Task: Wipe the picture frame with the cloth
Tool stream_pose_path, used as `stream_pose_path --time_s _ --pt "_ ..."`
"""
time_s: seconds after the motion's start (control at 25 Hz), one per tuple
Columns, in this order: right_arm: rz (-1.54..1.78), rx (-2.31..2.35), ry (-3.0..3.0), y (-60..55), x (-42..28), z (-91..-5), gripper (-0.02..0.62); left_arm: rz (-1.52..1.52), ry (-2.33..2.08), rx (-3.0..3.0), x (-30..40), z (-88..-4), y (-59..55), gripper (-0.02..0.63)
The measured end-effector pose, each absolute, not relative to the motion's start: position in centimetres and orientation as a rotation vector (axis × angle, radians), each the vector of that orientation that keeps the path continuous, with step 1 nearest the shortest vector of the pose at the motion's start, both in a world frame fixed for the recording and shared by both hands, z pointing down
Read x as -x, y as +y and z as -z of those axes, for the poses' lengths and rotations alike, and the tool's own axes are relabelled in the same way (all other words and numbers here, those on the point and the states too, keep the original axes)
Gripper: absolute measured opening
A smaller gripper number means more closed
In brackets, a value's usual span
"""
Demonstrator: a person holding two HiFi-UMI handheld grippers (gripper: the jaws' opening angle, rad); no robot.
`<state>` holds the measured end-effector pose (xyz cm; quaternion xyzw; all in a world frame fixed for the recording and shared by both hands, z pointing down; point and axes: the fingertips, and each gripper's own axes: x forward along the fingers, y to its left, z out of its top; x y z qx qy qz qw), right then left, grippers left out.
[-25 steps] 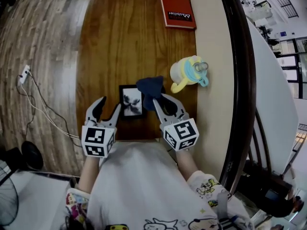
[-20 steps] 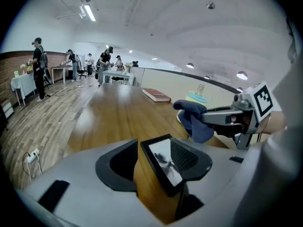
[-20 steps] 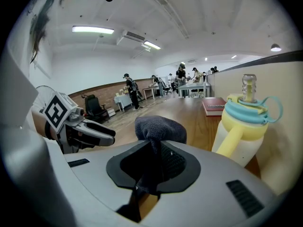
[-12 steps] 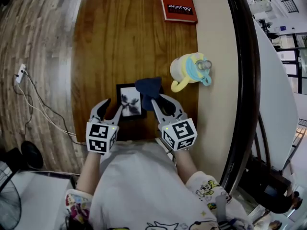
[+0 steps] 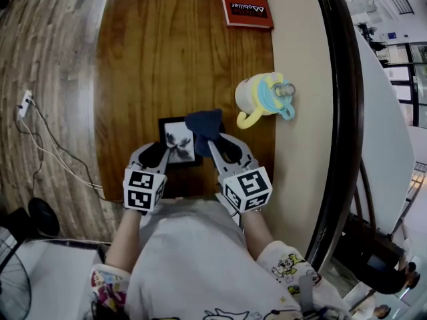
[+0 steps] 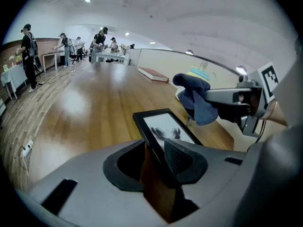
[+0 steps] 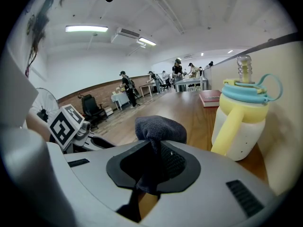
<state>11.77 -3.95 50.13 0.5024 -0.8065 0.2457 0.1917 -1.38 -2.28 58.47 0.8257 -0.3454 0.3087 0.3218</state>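
Picture frame [image 6: 165, 126] is judged light, stiff, fragile; its edge is enclosed, unclamped, by just-closing left tongs [image 6: 154, 149]. Soft cloth [image 7: 160, 127] is pinched in right tongs [image 7: 156, 150].

The picture frame [image 5: 179, 141] is showing a black border round a white print with a smudgy dark grey motif; the cloth [image 5: 204, 124] is showing deep navy blue; the table [image 5: 167, 59] is glowing warm brown with lengthwise wood grain; the left gripper [image 5: 155, 153] and right gripper [image 5: 220, 142] are showing pale grey bodies, black ribbed pads and white cubes with black square markers; the bottle [image 5: 257, 97] is wearing pale yellow with a sky-blue lid; the book [image 5: 244, 5] is showing red with white lettering; the floor [image 5: 47, 59] is running in grey-brown planks; the person's shirt [image 5: 193, 259] is showing white with cartoon prints.
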Motion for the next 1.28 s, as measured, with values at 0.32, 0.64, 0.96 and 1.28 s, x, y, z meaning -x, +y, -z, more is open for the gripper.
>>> stream_pose_path --time_s 0.32,0.64,0.96,1.28 --pt "-0.706 -1.412 -2.273 -4.0 -11.6 -50.3 0.044 -0.805 -0.896 -2.159 1.1 -58.9 -2.0 0.102" --pt "-0.659 -1.300 -2.332 -5.2 -9.3 -50.2 0.044 -0.815 -0.892 -2.150 0.9 -59.0 -2.0 0.097" --pt "-0.536 -1.028 -2.428 -7.8 -3.8 -50.3 0.044 -0.819 -0.880 -2.137 0.9 -59.2 -2.1 0.098" --pt "-0.415 -0.698 -2.422 -8.9 0.6 -53.5 0.044 -0.794 -0.865 -2.113 0.9 -59.4 -2.0 0.098"
